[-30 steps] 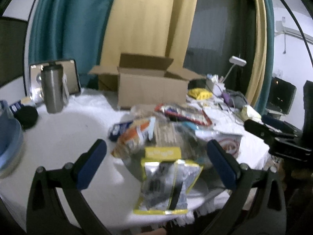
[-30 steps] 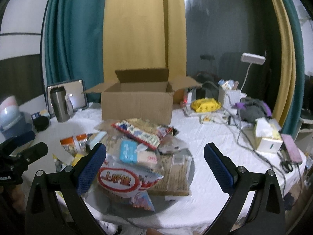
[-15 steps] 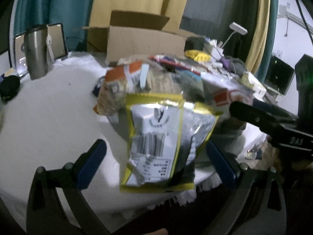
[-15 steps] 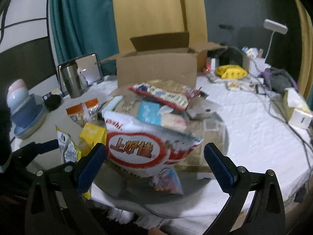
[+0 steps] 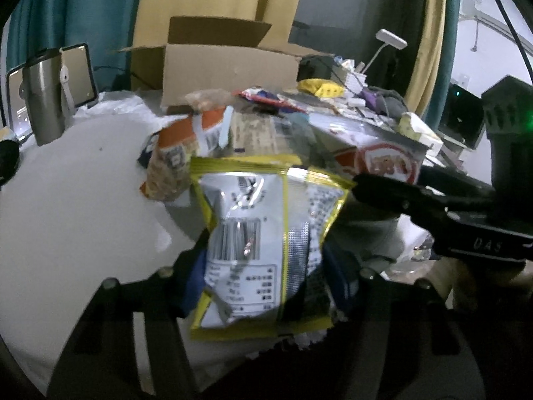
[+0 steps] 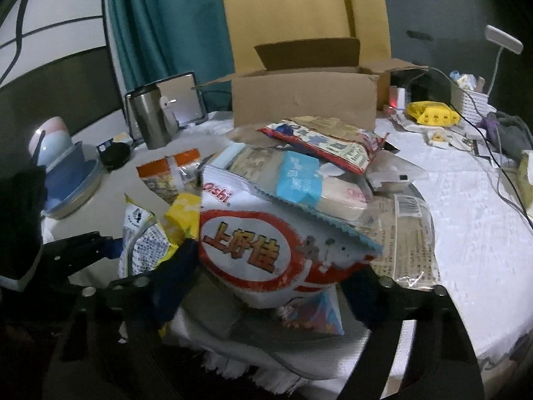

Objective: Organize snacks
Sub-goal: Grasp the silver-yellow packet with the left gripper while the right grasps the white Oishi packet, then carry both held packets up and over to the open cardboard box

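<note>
A pile of snack packets (image 6: 319, 166) lies on a white-clothed table (image 6: 466, 233), in front of an open cardboard box (image 6: 299, 100) (image 5: 230, 66). At the near edge, a yellow and silver snack bag (image 5: 263, 233) stands between the blue pads of my left gripper (image 5: 266, 266). Its jaws are closing and the pads press the bag's sides. Beside it, my right gripper (image 6: 266, 273) is closing on a puffy red and white snack bag (image 6: 260, 243), its pads against both sides. The right gripper's black finger (image 5: 416, 206) shows in the left wrist view.
A steel tumbler (image 6: 150, 120) and a framed screen (image 6: 180, 96) stand at the back left. Stacked bowls (image 6: 63, 180) sit at the left edge. Cables, a yellow item (image 6: 433, 113) and a desk lamp (image 6: 503, 40) crowd the back right.
Both grippers have dropped toward the near edge of the pile. Their jaws, wide open before, have narrowed around the yellow and silver bag and the red and white bag.
</note>
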A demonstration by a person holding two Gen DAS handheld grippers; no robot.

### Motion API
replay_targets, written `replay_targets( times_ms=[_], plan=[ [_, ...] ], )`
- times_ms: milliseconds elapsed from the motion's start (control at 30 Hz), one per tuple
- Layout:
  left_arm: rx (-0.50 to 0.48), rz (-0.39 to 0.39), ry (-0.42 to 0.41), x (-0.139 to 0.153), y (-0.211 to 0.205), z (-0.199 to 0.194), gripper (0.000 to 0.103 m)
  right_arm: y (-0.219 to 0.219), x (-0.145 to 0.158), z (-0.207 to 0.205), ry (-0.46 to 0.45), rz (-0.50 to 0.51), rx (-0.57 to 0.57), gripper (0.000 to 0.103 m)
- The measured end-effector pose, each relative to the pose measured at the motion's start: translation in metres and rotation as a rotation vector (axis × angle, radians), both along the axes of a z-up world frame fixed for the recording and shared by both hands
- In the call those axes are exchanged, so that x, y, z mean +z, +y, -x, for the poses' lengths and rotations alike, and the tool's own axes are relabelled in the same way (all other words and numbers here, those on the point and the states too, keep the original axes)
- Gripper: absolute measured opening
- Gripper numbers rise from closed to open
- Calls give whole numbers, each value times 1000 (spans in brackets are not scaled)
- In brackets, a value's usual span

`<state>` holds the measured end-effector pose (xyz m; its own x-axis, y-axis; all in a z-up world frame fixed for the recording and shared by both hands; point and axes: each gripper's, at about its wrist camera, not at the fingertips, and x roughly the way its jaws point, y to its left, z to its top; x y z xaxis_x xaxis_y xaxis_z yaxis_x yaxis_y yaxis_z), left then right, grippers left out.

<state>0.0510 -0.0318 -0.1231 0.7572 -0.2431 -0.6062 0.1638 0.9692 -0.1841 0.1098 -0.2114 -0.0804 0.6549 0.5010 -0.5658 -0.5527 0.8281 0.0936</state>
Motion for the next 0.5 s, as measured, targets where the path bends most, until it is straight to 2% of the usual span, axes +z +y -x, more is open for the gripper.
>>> replay_targets(
  times_ms=[133,500],
  plan=[
    [8,-10,-36,13,0,4,62,-5,14,8,-54,-36,5,70],
    [10,-32,-131,55,-2,4,62,-22,51,11,-143,-80,-5,69]
  ],
)
